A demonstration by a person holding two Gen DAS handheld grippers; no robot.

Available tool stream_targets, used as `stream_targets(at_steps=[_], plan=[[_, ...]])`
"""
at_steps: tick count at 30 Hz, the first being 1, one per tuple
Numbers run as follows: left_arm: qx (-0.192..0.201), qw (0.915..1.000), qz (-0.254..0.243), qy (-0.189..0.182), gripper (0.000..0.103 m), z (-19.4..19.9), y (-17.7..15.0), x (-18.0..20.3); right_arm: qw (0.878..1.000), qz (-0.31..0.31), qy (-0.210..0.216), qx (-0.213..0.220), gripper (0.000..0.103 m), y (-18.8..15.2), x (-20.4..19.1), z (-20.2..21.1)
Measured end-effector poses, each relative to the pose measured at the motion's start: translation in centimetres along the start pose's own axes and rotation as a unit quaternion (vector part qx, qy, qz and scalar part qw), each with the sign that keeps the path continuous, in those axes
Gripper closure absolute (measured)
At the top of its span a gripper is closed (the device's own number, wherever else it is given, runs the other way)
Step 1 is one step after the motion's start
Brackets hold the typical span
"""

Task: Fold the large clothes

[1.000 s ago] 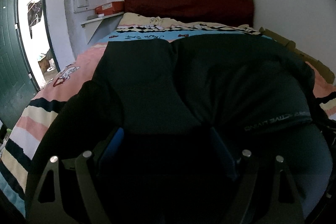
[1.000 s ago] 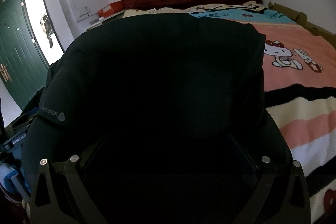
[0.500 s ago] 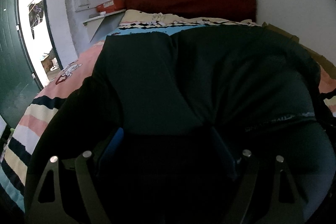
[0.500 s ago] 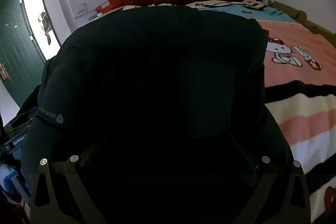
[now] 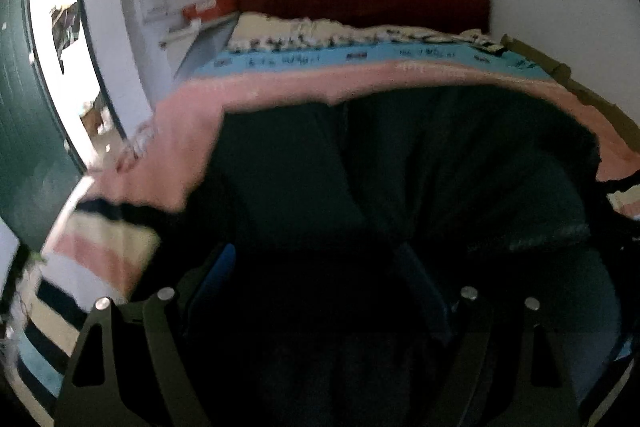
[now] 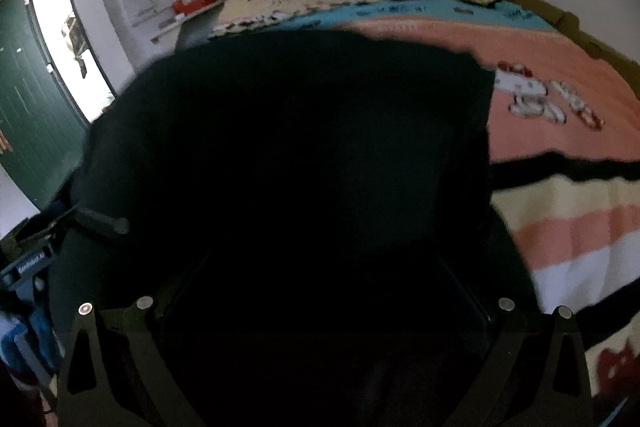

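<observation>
Dark garment (image 5: 420,167) lies across the bed (image 5: 192,131), bunched over the near edge and covering the lower part of both views. Left tool (image 5: 320,287): jaws wide, blue pads at either side, dark cloth lying between and over them, but pads don't look pressed on it, so open, holding nothing I can confirm. Right tool (image 6: 320,287): jaws spread wide too, fingertips lost under black fabric; can't tell whether it grips or just sits under a drape.

Both views are blurred.

Risks from here, as I judge them:
- Cloth is thick and bunched, so a closing tool may catch several layers, not one edge; the fold comes out lumpy.
- Black on black with low light: seams and hem are hard to pick out, so a grab may land mid-panel and drag the whole piece off line.
- Part of the garment hangs off the near edge of the bed; its weight could slide the rest down once lifted.
- Uneven lift btwn left and right skews the crease.
</observation>
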State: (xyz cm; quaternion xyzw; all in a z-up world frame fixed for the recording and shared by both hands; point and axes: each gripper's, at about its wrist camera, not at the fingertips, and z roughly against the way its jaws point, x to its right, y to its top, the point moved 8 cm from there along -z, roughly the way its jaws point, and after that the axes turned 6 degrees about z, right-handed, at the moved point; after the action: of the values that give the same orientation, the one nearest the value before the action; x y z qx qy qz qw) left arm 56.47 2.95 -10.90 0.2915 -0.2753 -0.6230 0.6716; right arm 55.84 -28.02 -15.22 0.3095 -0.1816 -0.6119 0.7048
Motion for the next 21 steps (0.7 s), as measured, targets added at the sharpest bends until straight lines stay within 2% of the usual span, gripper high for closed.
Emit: stream_targets(at_steps=[2,5,10,13,16,18,21], plan=[[0.001,1.0,-0.01,0.002,0.019,0.1,2.4,0.1,1.0,0.015,0.0,0.022,0.002,1.9,-0.3,1.4],[-0.003,0.9993,-0.034,0.014,0.019,-1.2,5.0,0.7,0.999,0.04,-0.015,0.031,0.002,4.8,-1.0,1.8],[-0.043,0.9975,-0.047,0.033,0.019,-5.9,6.1,1.1,0.998,0.059,-0.026,0.012,0.002,8.2,-1.5,-1.0],[-0.062,0.9967,-0.036,0.037,0.019,-8.8,5.0,0.4,0.999,0.045,-0.029,-0.011,0.002,8.2,-0.6,-3.6],[-0.075,0.9971,0.002,0.015,0.015,-10.4,3.9,-0.4,1.0,0.015,-0.006,-0.024,0.001,7.1,0.5,-5.6],[-0.081,0.9965,0.017,0.011,0.011,-10.9,3.4,-0.8,1.0,-0.011,0.018,-0.022,0.001,6.4,0.9,-6.4],[-0.086,0.9959,0.027,0.008,0.009,-11.3,2.9,-1.0,1.0,-0.009,0.019,-0.014,0.001,5.9,0.7,-6.9]])
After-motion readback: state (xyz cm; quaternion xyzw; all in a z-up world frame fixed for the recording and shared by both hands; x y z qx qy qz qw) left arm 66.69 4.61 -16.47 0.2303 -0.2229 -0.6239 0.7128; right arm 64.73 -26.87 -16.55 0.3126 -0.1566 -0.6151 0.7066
